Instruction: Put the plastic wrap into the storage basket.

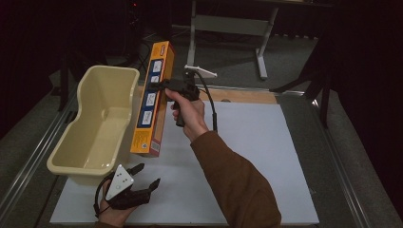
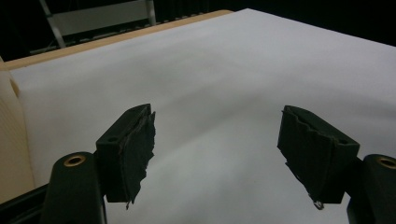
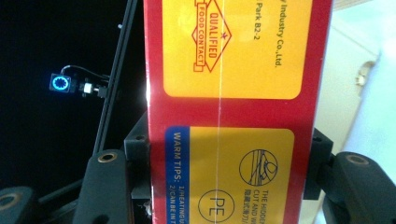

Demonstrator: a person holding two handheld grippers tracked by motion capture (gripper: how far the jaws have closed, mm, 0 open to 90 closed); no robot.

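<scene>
From above, the right gripper [image 1: 167, 86] is raised over the far left part of the white table sheet [image 1: 247, 142], clamped on a long orange box [image 1: 153, 99] about a third of the way down from its far end. The box hangs tilted, its upper end toward twelve o'clock and its lower end toward six, just beside the right wall of the cream tub [image 1: 97, 126], which stands at the sheet's left edge. The person's right hand [image 1: 190, 114] grips the handle, brown sleeve trailing toward five o'clock. At seven o'clock of the table, the left gripper [image 1: 145, 176] rests low near the tub's near end, its jaws spread and holding nothing.

In the left gripper view, the two black pads [image 2: 135, 149] stand wide apart over bare white sheet; the tub's cream wall [image 2: 11, 135] sits at nine o'clock.

In the right gripper view, the box [image 3: 233, 107], red with yellow label panels, runs from six to twelve between the jaws, both pressed against its long sides.
</scene>
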